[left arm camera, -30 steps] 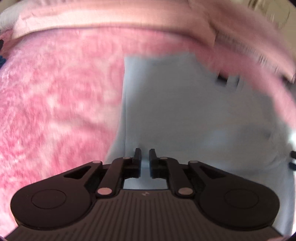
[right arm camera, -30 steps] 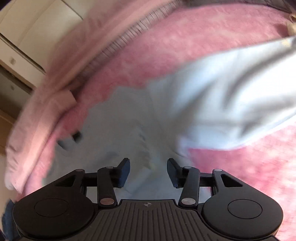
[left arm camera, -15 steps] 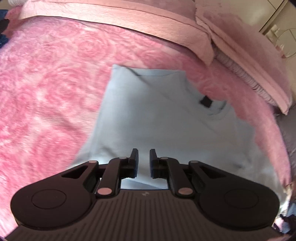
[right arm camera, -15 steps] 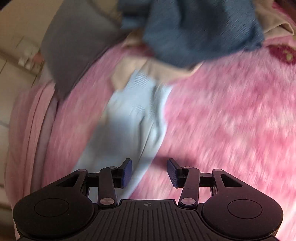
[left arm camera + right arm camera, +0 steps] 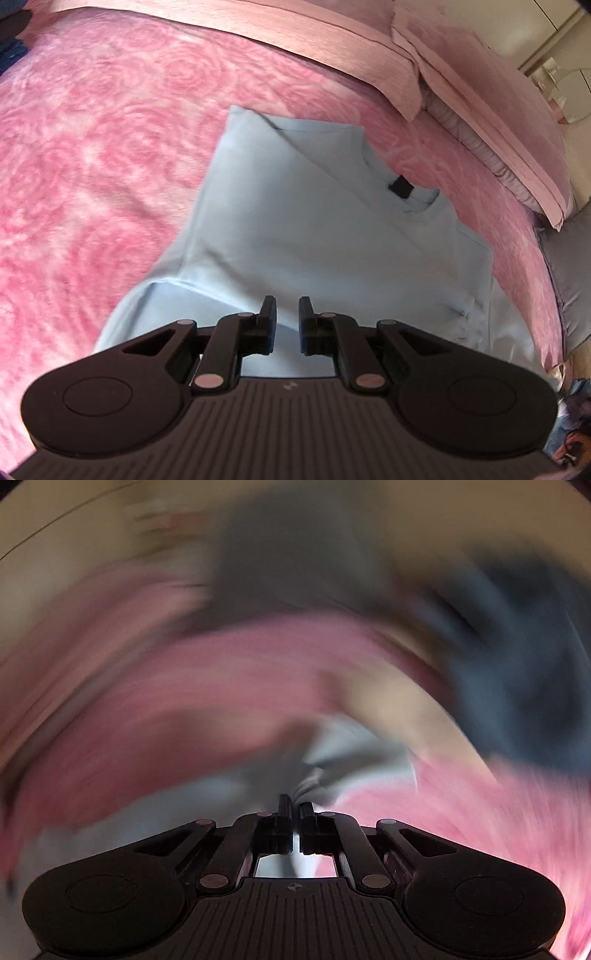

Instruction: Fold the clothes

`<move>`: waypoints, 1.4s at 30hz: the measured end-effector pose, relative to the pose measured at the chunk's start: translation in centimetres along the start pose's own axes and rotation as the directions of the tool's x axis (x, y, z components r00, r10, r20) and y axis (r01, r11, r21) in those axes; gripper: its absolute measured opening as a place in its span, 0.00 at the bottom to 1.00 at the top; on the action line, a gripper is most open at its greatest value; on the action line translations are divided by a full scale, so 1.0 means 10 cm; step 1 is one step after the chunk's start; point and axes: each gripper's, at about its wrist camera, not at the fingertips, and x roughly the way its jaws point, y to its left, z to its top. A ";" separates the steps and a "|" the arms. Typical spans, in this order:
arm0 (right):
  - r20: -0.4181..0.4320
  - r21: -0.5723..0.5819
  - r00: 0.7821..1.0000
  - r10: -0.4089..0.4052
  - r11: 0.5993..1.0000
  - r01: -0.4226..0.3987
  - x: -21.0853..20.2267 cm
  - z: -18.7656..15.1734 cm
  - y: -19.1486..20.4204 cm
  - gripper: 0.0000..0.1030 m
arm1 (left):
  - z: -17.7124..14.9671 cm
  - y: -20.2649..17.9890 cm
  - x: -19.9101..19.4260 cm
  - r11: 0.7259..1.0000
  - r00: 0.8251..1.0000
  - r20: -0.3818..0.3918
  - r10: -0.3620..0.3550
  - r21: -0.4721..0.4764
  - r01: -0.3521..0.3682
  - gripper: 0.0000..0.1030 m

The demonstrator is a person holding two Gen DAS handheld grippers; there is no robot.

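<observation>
In the left wrist view, your left gripper (image 5: 287, 312) is hovering with jaws narrowly parted and nothing between them, above the light blue T-shirt (image 5: 314, 229) lying on the pink bed (image 5: 103, 147); be keeping it low to pin the fold line. In the right wrist view, badly blurred, your right gripper (image 5: 294, 810) is pinching pale cloth, likely the shirt; be carrying it over slowly and evenly

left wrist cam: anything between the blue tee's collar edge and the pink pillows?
Only a bare strip of the pink rose-patterned blanket separates the light blue T-shirt from the pink pillows. The left wrist view shows it.
</observation>
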 end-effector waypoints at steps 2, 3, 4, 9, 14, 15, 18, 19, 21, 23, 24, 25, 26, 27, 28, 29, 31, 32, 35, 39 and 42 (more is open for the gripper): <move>0.050 -0.247 0.992 0.120 0.963 -0.104 -0.35 -0.02 0.73 0.01 | -0.02 0.10 -0.04 1.000 1.000 -0.001 0.012 -0.023 -0.012 0.07; 0.061 -0.354 0.980 0.190 0.922 -0.156 -0.53 -0.11 1.06 0.01 | -0.03 0.16 -0.05 0.999 1.000 -0.002 0.018 -0.036 -0.018 0.07; 0.053 -0.454 0.964 0.261 0.866 -0.210 -0.70 -0.25 1.36 0.01 | -0.05 0.21 -0.07 0.998 1.000 -0.004 0.022 -0.051 -0.023 0.07; -0.209 -0.783 0.932 0.296 0.520 -0.341 -1.07 -1.26 2.47 0.47 | -0.14 0.41 -0.10 0.993 0.999 -0.027 0.017 -0.114 -0.020 0.10; -0.334 -0.785 0.922 0.196 0.483 -0.388 -1.07 -1.75 2.39 0.60 | -0.25 0.40 -0.04 0.990 0.996 -0.068 -0.055 -0.137 0.045 0.22; -0.346 -0.768 0.923 0.168 0.514 -0.382 -1.02 -1.72 2.31 0.60 | -0.26 0.36 0.00 0.989 0.994 -0.082 -0.078 -0.133 0.067 0.22; -0.373 -0.704 0.925 0.070 0.628 -0.332 -0.84 -1.60 2.03 0.60 | -0.28 0.16 0.15 0.982 0.982 -0.111 -0.155 -0.122 0.141 0.25; -0.380 -0.669 0.925 0.034 0.680 -0.300 -0.75 -1.52 1.92 0.60 | -0.27 0.08 0.21 0.978 0.976 -0.119 -0.182 -0.122 0.167 0.26; -0.393 -0.538 0.919 -0.003 0.811 -0.228 -0.58 -1.28 1.64 0.60 | -0.26 -0.06 0.33 0.967 0.964 -0.133 -0.232 -0.137 0.214 0.29; -0.418 -0.328 0.909 -0.005 0.933 -0.146 -0.43 -1.01 1.29 0.60 | -0.24 -0.19 0.47 0.953 0.949 -0.148 -0.280 -0.159 0.257 0.31; -0.434 -0.210 0.901 0.006 0.972 -0.107 -0.36 -0.91 1.13 0.60 | -0.24 -0.24 0.54 0.947 0.941 -0.159 -0.298 -0.174 0.271 0.32; -0.447 -0.083 0.894 0.026 0.994 -0.071 -0.30 -0.82 0.96 0.60 | -0.24 -0.29 0.61 0.939 0.934 -0.171 -0.315 -0.196 0.281 0.32; -0.458 0.039 0.887 0.056 0.998 -0.043 -0.25 -0.77 0.80 0.60 | -0.25 -0.33 0.69 0.930 0.925 -0.182 -0.333 -0.224 0.291 0.33; -0.464 0.135 0.882 0.081 0.991 -0.020 -0.21 -0.73 0.67 0.60 | -0.26 -0.37 0.77 0.920 0.917 -0.192 -0.351 -0.251 0.299 0.34; -0.467 0.159 0.880 0.088 0.987 -0.014 -0.18 -0.72 0.63 0.60 | -0.28 -0.39 0.84 0.912 0.911 -0.199 -0.361 -0.277 0.301 0.34; -0.469 0.184 0.878 0.095 0.983 -0.008 -0.16 -0.70 0.58 0.60 | -0.30 -0.41 0.90 0.906 0.908 -0.204 -0.365 -0.302 0.296 0.34; -0.474 0.233 0.873 0.110 0.973 0.004 -0.11 -0.68 0.49 0.60 | -0.34 -0.41 0.98 0.897 0.915 -0.195 -0.354 -0.346 0.274 0.34; -0.477 0.257 0.871 0.117 0.966 0.010 -0.09 -0.67 0.45 0.60 | -0.36 -0.39 0.98 0.892 0.921 -0.177 -0.347 -0.365 0.266 0.34; -0.485 0.240 0.867 0.114 0.971 0.007 -0.08 -0.72 0.38 0.60 | -0.36 -0.38 0.94 0.898 0.937 -0.139 -0.321 -0.359 0.255 0.34; -0.485 0.216 0.867 0.114 0.976 -0.008 -0.02 -0.78 0.39 0.60 | -0.27 -0.35 0.97 0.906 0.938 -0.143 -0.315 -0.340 0.253 0.34; -0.479 0.200 0.870 0.114 0.980 -0.018 -0.01 -0.76 0.44 0.60 | -0.23 -0.41 1.07 0.901 0.927 -0.160 -0.339 -0.338 0.271 0.34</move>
